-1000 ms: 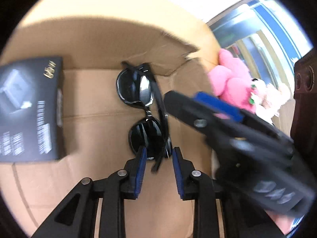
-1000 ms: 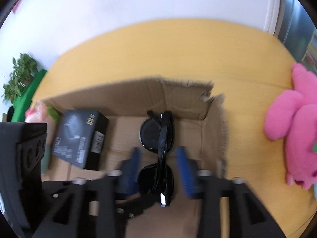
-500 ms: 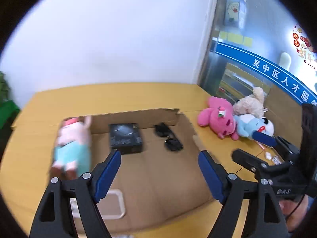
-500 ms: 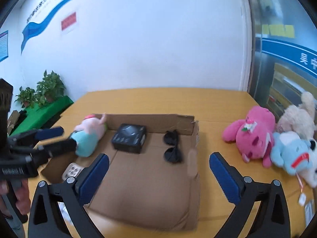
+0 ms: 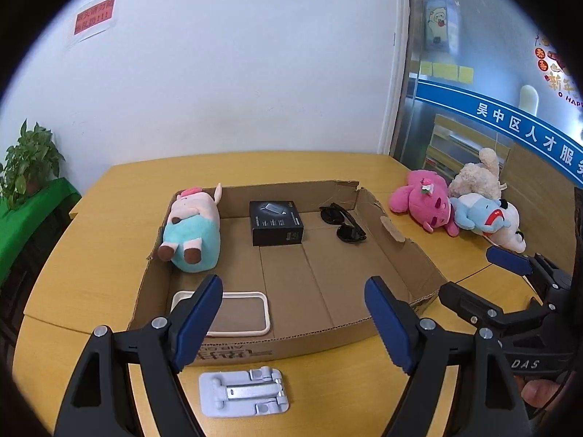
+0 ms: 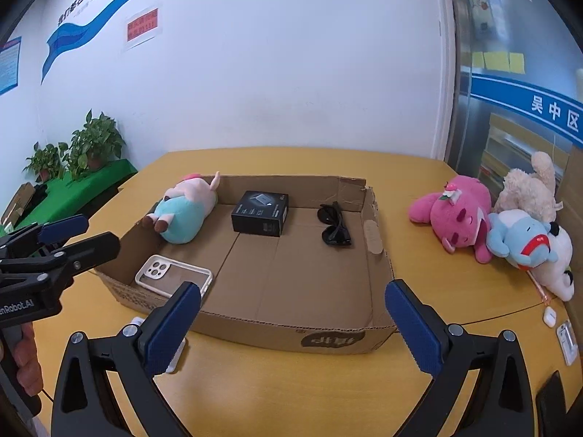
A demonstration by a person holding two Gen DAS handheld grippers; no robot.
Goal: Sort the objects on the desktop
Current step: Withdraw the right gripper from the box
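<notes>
Left wrist view: the left gripper stands wide with nothing between its blue pads, held back over the near edge of the table. A second ago it was narrow and close over the sunglasses; both grippers have since pulled back and up. The sunglasses now lie folded in the far right corner of the cardboard tray, well apart from either gripper. The black box sits at the tray's far middle, the pig plush against the far left wall, the phone case in the near left corner. A grey folding stand lies on the table just outside the tray's near wall.

Right wrist view: the right gripper is also spread fully and empty, having been narrower around the sunglasses a second ago. Three plush toys, pink, beige and blue-white, lie in a heap at the right edge of the table.

Judgement: the sunglasses step reads as finished. The stand is probably next.
</notes>
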